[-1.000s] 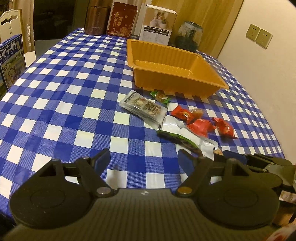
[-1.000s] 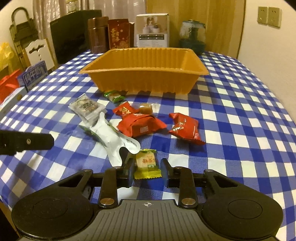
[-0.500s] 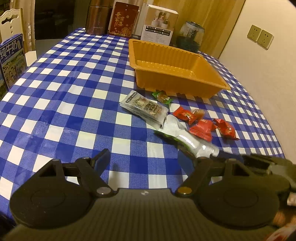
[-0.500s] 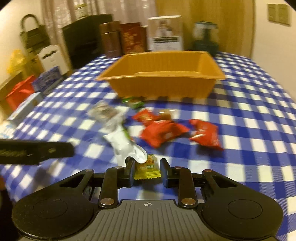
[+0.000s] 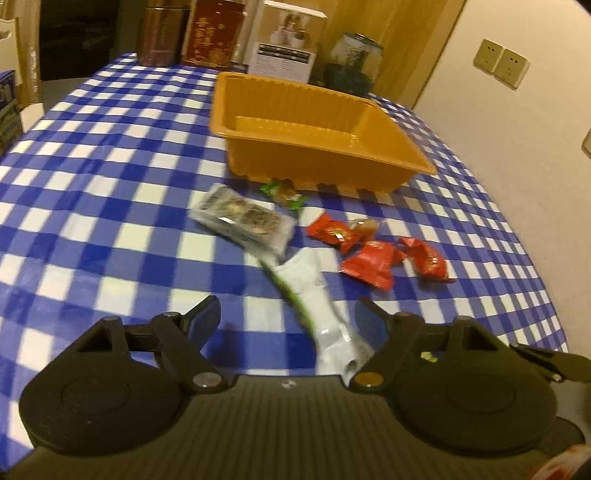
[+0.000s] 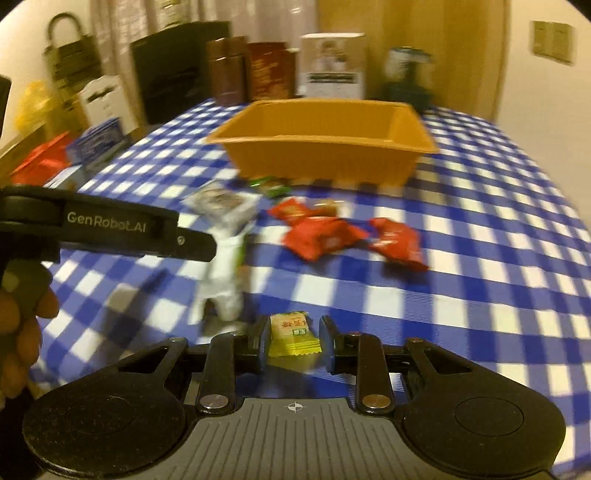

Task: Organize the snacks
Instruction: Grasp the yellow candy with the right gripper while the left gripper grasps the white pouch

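Yellow candy (image 6: 291,334) upright, long axis vertical, pinched in right tongs (image 6: 292,345); left tongs (image 5: 286,317) wide, empty.

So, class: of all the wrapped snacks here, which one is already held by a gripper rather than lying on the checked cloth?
The small yellow candy, shut between the right gripper. The red packets, white pouch and clear pack all lie loose on the cloth.

I work over a table under a blue-and-white checked cloth (image 5: 110,155), in warm, dim light. A cream wall (image 5: 517,155) with two sockets (image 5: 501,63) stands on my right, wooden panelling (image 5: 399,40) past the far end. Off left I see a white chair back (image 6: 101,96) and what may be curtains (image 6: 122,22), too blurred to tell.
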